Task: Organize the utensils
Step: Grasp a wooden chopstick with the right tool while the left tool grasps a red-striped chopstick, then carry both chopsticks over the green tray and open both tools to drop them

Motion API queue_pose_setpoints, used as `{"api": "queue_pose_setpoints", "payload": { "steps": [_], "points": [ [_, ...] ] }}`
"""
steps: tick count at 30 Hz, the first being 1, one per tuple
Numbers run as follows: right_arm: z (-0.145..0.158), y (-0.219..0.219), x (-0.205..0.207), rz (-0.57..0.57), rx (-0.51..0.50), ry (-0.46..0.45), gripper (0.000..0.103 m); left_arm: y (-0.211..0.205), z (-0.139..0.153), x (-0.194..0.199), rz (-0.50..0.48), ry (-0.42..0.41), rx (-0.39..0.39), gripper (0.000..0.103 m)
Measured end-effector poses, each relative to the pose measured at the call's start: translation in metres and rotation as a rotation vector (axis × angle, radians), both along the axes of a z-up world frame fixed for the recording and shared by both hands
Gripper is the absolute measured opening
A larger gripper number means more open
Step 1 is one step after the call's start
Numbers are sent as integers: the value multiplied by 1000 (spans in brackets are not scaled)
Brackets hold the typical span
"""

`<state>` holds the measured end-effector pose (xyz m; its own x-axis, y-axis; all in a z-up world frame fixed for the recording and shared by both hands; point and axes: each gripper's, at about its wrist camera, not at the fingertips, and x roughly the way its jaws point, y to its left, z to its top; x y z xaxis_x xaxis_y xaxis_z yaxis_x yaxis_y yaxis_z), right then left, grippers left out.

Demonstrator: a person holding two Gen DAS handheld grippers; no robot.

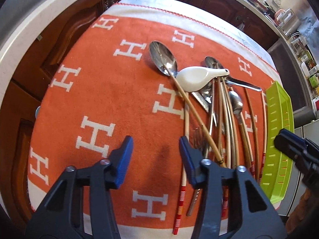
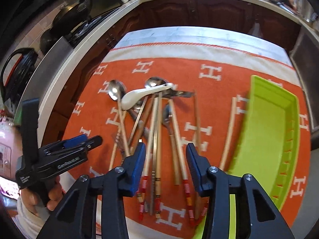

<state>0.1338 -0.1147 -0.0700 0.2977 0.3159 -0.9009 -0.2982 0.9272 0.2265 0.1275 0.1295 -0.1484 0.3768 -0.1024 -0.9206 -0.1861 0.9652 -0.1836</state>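
Hovering empty, both grippers' jaws wide apart, one white spoon (image 1: 194, 78), one green tray (image 2: 267, 131).

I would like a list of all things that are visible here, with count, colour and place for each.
Cloth: one, orange with white H letters and white border, covers the table.
Tray: one, lime green, on the cloth right of the pile.
Ceramic spoon: one, white, on top of the pile at its far end.
Metal spoons: at least three, silver, in the pile.
Fork: one, silver, partly buried.
Chopsticks: many, tan, some with red striped ends, heaped; count unclear.
Cabinets: dark brown, behind the table.
Left gripper: black with blue pads, open, above the cloth.
Right gripper: same colours, open, above the chopsticks.
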Motion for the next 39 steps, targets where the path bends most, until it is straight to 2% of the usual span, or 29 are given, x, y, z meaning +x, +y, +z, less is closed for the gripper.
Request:
{"api": "queue_pose_setpoints", "payload": {
  "steps": [3, 6, 10, 20, 22, 23, 24, 27, 35, 39],
  "points": [
    [-10, 33, 3, 83, -6, 4, 41, 0, -6, 1, -4, 28, -16, 28],
    [-24, 69, 9, 159, -13, 15, 33, 2, -7, -4, -14, 42, -14, 26],
    [-45, 105, 23, 210, -45, 32, 29, 3, -10, -11, -33, 51, -10, 26],
    [-86, 132, 54, 267, -66, 119, 25, -31, -11, -18, -147, 52, -27, 26],
    [-88, 139, 53, 293, -80, 112, 22, -37, -13, -16, -157, 60, -18, 26],
    [-89, 140, 52, 302, -78, 113, 13, -41, -15, -15, -160, 67, -16, 26],
    [-91, 142, 53, 303, -77, 118, 10, -42, -15, -17, -161, 72, -17, 26],
    [-87, 131, 48, 283, -71, 114, 6, -46, -16, -19, -162, 72, -8, 26],
    [-34, 83, 38, 188, 113, 67, 6, -51, -17, -20, -174, 78, 4, 26],
    [-5, 41, 24, 100, 195, 42, 6, -69, -19, -24, -204, 80, 80, 24]
  ]
}}
